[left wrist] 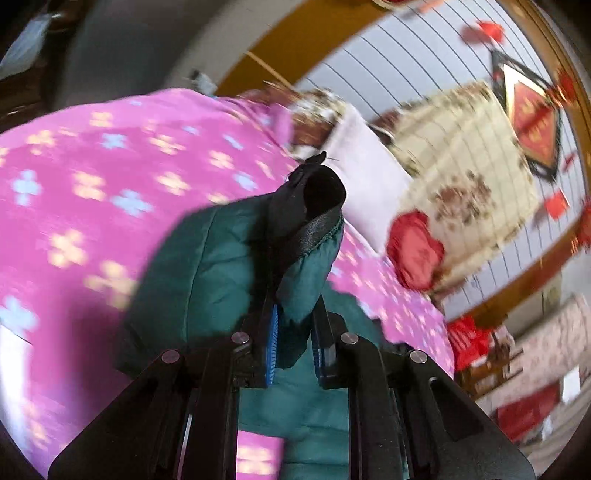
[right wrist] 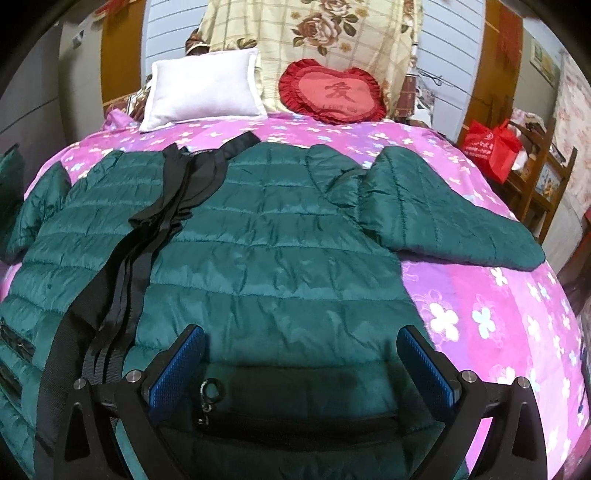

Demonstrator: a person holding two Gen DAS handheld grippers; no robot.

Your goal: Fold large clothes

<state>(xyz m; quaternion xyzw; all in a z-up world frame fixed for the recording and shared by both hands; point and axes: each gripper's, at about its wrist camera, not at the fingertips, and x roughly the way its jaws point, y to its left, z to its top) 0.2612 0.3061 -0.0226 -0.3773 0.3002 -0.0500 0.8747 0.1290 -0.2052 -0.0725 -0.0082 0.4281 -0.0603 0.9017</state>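
A dark green quilted jacket (right wrist: pixel 273 236) lies spread front-up on a pink flowered bedspread (right wrist: pixel 491 306), its black zipper band (right wrist: pixel 155 221) running down the left and one sleeve (right wrist: pixel 443 214) stretched to the right. My right gripper (right wrist: pixel 301 365) is open, its blue pads straddling the jacket's hem above a zipped pocket (right wrist: pixel 295 421). In the left wrist view my left gripper (left wrist: pixel 295 332) is shut on a green sleeve (left wrist: pixel 306 280) near its black-lined cuff (left wrist: pixel 321 206), lifted off the bedspread (left wrist: pixel 92 192).
A white pillow (right wrist: pixel 203 88), a red heart cushion (right wrist: pixel 332 92) and a floral blanket (right wrist: pixel 325 33) sit at the bed's head. A wooden chair with a red bag (right wrist: pixel 491 144) stands at the right of the bed.
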